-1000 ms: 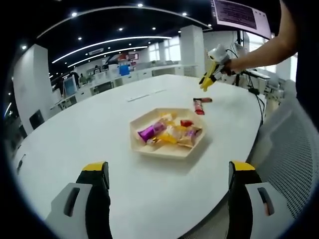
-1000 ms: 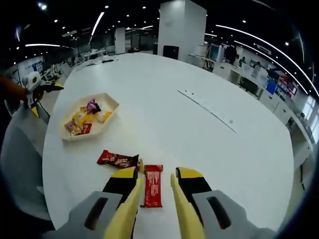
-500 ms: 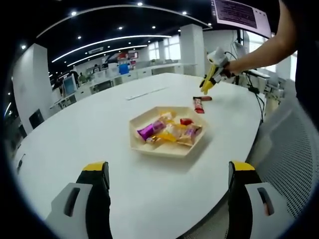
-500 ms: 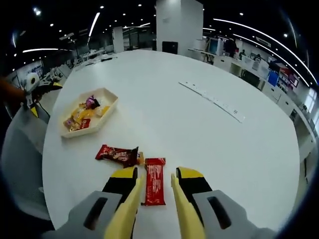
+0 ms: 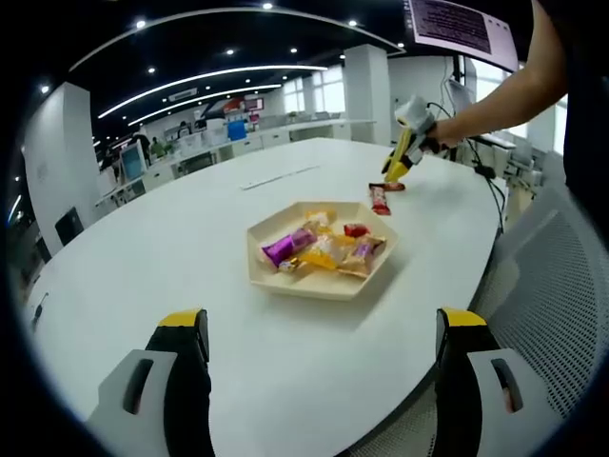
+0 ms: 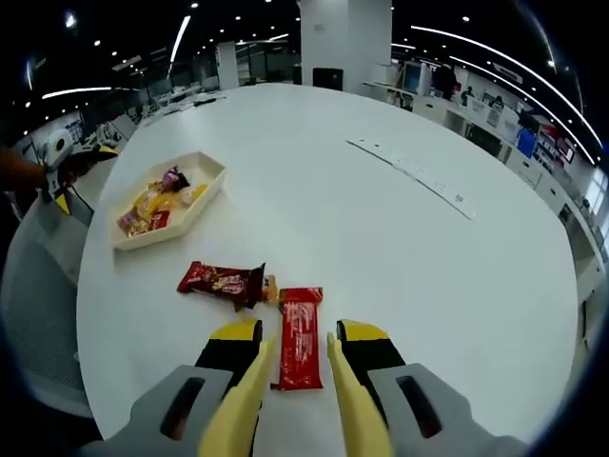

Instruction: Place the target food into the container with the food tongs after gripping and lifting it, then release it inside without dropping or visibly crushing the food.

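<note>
Two wrapped snack bars lie on the round white table [image 6: 400, 276], and the right gripper view reads across them from the left. Farthest left sits the shallow hexagonal cream tray [image 6: 204, 202] with its heap of bright wrapped sweets [image 6: 152, 205]. Nearer lies a dark red chocolate bar wrapper [image 6: 222, 281], touching at its end the target, a long bright red foil-wrapped bar [image 6: 300, 338].

That bar lies between the yellow tongs of the right gripper [image 6: 295, 367], whose jaws stand narrowly apart on either side of it, not visibly pinching. Likely light, fairly stiff and slick in foil, it seems best taken across its middle, gently.

From the left gripper view, the left gripper [image 5: 319, 328] hangs with jaws wide and empty, well short of the tray [image 5: 285, 286].
</note>
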Tool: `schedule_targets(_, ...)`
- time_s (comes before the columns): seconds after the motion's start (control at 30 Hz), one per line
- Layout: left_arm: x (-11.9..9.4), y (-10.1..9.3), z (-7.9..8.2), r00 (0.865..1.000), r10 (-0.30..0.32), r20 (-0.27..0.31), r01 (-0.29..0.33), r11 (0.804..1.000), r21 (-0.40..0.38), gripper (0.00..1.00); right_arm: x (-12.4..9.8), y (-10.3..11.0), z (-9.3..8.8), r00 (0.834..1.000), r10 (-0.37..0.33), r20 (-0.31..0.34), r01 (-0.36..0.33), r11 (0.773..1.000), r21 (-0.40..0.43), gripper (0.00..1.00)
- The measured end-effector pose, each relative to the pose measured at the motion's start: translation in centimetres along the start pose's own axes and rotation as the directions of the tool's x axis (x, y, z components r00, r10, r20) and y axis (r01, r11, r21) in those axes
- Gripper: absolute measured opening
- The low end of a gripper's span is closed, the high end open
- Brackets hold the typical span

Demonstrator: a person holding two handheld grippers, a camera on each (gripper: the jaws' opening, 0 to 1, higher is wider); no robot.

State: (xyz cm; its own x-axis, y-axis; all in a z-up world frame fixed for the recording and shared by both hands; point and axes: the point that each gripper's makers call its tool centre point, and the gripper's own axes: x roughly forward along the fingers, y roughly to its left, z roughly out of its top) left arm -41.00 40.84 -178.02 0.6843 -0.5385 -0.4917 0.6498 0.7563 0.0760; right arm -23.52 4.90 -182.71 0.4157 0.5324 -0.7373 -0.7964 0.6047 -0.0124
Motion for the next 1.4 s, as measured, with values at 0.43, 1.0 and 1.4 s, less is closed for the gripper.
schedule_targets(0.43,0.0,0.0,0.0,1.000,0.001,0.000,-0.001,1.000,0.000,0.95,0.4,-0.5,-0.6,0.998,-0.036,-0.061,0.037,0.999,0.010,0.25)
schedule_targets(1.0,0.0,0.0,0.0,1.000,-0.001,-0.001,0.001,1.000,0.003,0.95,-0.3,-0.8,-0.2,0.994,-0.061,-0.089,0.067,0.995,0.069,0.23)
schedule_targets(1.4,0.0,-0.1,0.0,1.000,-0.003,-0.002,0.003,1.000,0.004,0.95,-1.2,-0.8,0.5,0.993,-0.058,-0.100,0.065,0.995,0.077,0.23)
